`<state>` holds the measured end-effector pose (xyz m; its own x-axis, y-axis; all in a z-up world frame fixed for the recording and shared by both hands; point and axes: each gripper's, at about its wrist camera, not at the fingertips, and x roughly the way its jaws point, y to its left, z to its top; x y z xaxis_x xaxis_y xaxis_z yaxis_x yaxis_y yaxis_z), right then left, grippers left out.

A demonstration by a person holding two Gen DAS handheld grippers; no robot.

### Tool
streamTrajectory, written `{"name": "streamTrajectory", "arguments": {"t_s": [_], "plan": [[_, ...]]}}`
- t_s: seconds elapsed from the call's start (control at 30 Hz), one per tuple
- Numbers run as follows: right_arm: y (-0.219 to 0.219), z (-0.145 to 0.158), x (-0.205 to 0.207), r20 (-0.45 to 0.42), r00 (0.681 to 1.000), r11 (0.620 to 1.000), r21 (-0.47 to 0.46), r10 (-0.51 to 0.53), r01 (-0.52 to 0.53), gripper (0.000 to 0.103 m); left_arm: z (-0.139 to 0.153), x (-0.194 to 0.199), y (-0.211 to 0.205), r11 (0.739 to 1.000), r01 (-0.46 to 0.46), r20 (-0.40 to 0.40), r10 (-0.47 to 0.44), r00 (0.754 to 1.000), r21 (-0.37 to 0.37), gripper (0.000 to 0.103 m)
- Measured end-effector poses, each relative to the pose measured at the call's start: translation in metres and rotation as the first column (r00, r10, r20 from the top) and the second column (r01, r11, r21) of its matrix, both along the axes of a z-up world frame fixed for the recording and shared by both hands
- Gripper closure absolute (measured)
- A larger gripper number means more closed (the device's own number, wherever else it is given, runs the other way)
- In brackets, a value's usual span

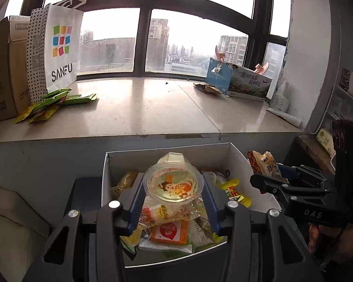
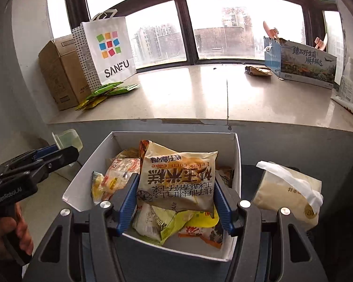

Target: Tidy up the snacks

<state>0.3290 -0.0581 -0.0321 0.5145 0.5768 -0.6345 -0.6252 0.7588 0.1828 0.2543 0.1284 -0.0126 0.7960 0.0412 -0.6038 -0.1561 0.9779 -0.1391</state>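
A white box [image 1: 237, 155] full of mixed snack packets stands below the window sill; it also shows in the right wrist view [image 2: 82, 176]. My left gripper [image 1: 173, 188] is shut on a clear jelly cup [image 1: 173, 184] with a cartoon lid, held above the box. My right gripper [image 2: 176, 183] is shut on a beige fried corn cake packet [image 2: 178, 176], held above the box. In the left wrist view the right gripper [image 1: 268, 181] shows at the right with that packet [image 1: 266, 164]. In the right wrist view the left gripper [image 2: 58, 152] shows at the left with the cup [image 2: 68, 138].
The stone sill [image 1: 141, 108] carries green and yellow snack packets [image 1: 54, 101] by a white SANFU bag [image 1: 58, 47] and a cardboard box [image 1: 4, 70] at left. A printed carton [image 1: 242, 82] and a brown packet [image 1: 207, 88] lie at right. A tissue pack [image 2: 289, 190] sits right of the box.
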Motion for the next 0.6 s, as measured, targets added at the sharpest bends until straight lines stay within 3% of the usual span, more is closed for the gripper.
{"name": "streamTrajectory", "arguments": {"t_s": [0.03,0.1,0.13,0.23,0.4,0.6], "plan": [[0.002,-0.003,0.006,0.001,1.000,1.000,-0.013,-0.001,0.001,0.038,-0.002,0.005,0.002,1.000,-0.002,-0.005,0.002,1.000,0.001,0.052],[0.007,-0.007,0.017,-0.013,1.000,1.000,-0.027,-0.004,0.004,0.025,-0.007,0.015,0.004,1.000,-0.017,-0.043,0.018,0.999,0.011,0.032],[0.009,-0.010,0.021,-0.025,1.000,0.999,-0.039,-0.013,0.012,0.012,-0.010,0.019,0.006,0.999,-0.033,-0.061,0.033,0.998,0.010,0.001],[0.002,-0.011,0.027,-0.005,0.997,0.996,-0.038,-0.080,0.080,0.000,-0.010,0.015,0.005,0.998,-0.050,-0.040,0.051,0.998,0.029,0.000],[-0.006,-0.014,0.030,0.004,0.993,0.991,-0.063,-0.118,0.118,0.000,-0.008,0.007,0.003,0.998,-0.050,-0.027,0.050,0.998,0.031,0.000],[-0.007,0.000,0.000,0.111,0.987,0.984,-0.124,-0.117,0.130,0.000,0.012,-0.027,-0.013,0.985,-0.097,0.082,0.086,0.993,0.142,0.000]]}}
